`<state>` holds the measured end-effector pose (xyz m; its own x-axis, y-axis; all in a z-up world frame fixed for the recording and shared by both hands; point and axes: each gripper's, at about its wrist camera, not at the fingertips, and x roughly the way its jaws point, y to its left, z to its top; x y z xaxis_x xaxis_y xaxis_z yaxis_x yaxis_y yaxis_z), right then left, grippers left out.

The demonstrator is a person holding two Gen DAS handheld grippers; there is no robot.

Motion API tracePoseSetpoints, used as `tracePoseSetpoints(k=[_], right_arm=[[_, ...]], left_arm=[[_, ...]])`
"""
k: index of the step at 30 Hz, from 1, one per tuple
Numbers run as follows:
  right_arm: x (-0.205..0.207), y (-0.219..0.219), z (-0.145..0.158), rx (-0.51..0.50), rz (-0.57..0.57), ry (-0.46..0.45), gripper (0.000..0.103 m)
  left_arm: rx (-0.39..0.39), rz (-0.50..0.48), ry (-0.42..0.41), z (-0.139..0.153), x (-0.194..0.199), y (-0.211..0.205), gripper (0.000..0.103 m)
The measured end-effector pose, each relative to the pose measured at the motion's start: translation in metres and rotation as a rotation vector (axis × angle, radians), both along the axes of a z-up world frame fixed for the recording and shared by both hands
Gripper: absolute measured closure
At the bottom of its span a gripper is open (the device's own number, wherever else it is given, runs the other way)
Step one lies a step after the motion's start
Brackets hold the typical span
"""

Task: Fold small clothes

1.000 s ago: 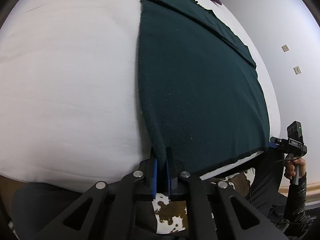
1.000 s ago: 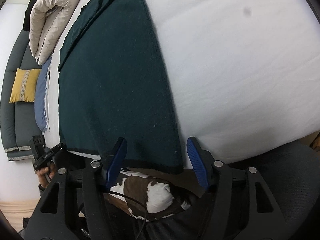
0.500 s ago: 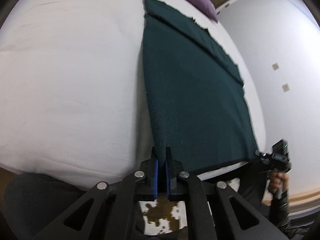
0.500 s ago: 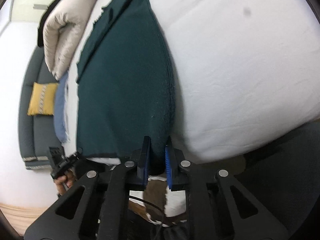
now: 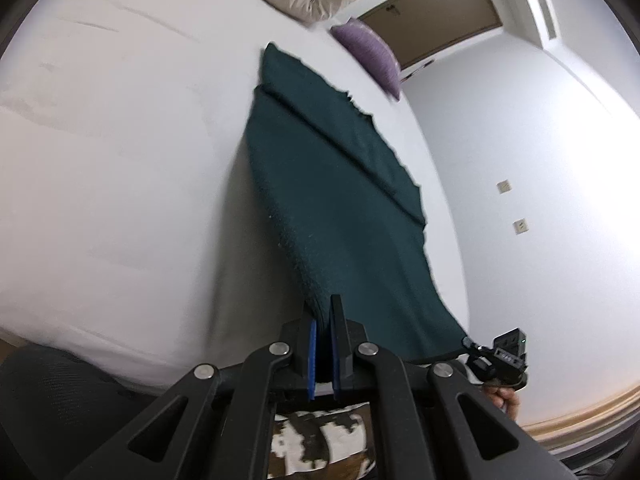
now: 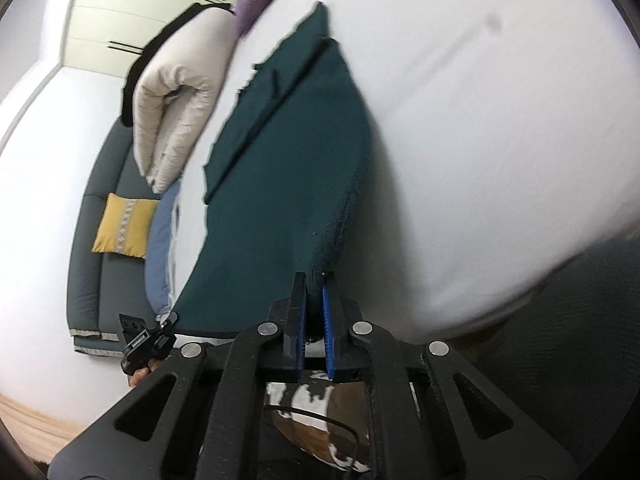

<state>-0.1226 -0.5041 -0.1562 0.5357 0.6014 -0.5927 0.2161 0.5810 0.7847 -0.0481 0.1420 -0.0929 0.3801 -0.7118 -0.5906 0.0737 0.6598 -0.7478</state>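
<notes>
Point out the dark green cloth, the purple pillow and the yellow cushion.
dark green cloth (image 5: 344, 216), left wrist view, middle of its top layer
purple pillow (image 5: 370, 54), left wrist view, its centre
yellow cushion (image 6: 124, 225), right wrist view, its patterned middle stripe

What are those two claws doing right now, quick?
Left gripper: jaws closed on a near corner of the green cloth.
Right gripper: jaws closed on the other near corner.

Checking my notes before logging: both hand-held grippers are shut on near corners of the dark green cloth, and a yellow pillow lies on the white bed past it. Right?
Nearly. Both grips hold: left hand-held gripper and right hand-held gripper pinch the dark green cloth. But the left wrist view shows a purple pillow on the white bed.
</notes>
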Motion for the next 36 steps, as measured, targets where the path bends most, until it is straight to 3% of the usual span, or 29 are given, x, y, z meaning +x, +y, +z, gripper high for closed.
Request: tracePoseSetpoints(k=[7,14,19,29,36], right_arm=[[0.032,0.010,0.034,0.018,0.028,-0.086,0.097],[0.095,0.004,0.072,0.019,0.011,-0.164,0.097],[0.159,-0.010,0.088,0.018,-0.035,-0.195,0.097],[0.306,-0.036,0.080,-0.006,-0.157,-0.183,0.097],[0.410,-0.050,0.037,-0.049,-0.233,-0.115,0.097]], left_arm=[[-0.115,0.050,-0.050,0.024,0.020,0.009,0.097],[-0.136,0.077,-0.107,0.046,0.072,0.002,0.097],[-0.151,0.115,-0.104,0.047,0.126,-0.003,0.097],[-0.087,0.161,-0.110,0.046,0.259,-0.026,0.097],[-0.004,0.202,-0.066,0.015,0.347,-0.045,0.097]])
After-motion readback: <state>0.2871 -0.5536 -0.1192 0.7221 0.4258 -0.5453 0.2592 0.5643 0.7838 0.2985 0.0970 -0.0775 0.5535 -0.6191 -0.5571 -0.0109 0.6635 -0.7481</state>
